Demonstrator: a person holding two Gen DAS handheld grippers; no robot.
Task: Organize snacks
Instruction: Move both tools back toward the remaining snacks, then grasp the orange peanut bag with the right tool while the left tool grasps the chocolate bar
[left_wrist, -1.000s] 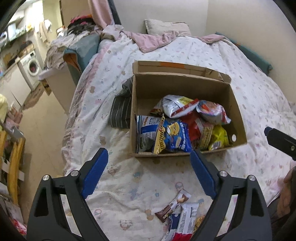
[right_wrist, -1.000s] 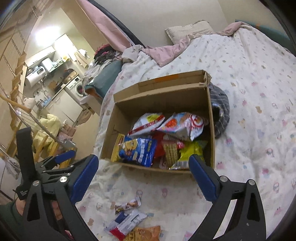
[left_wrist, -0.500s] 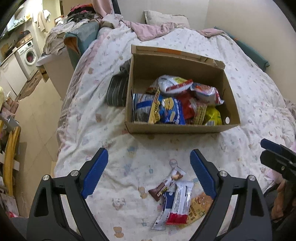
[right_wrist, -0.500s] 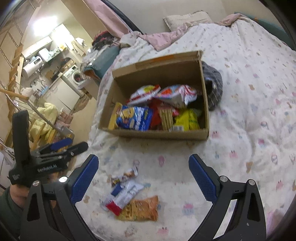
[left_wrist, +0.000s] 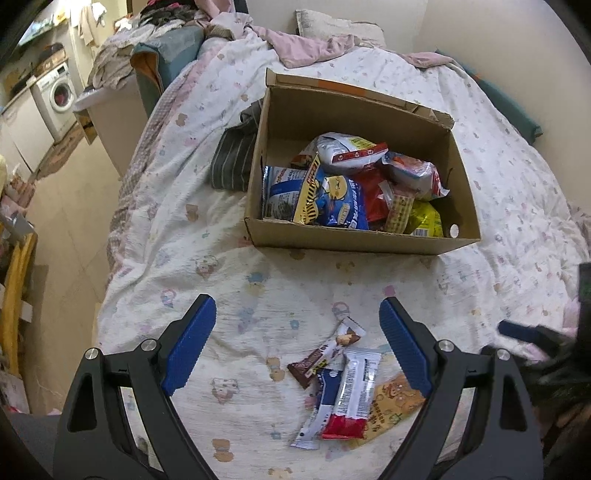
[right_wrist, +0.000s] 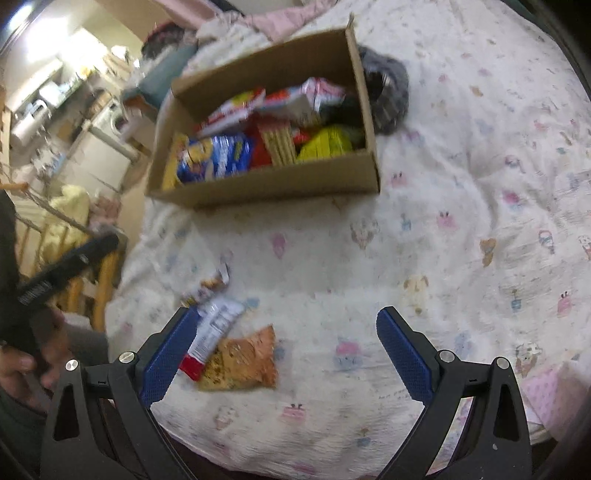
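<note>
Snacks (left_wrist: 343, 384) now nearer below both grippers, whose fingers stay apart, empty

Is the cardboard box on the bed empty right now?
No, the cardboard box holds a pile of snack bags, blue, red, yellow and white.

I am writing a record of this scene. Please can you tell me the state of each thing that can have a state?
Cardboard box: open on top, part full of snack bags.
Red and white bar: sealed, lying flat on the bed, outside the box.
Chocolate bar: sealed, lying beside it.
Orange packet: flat on the bed, partly under the bars.
Left claw: open, empty.
Right claw: open, empty.
</note>
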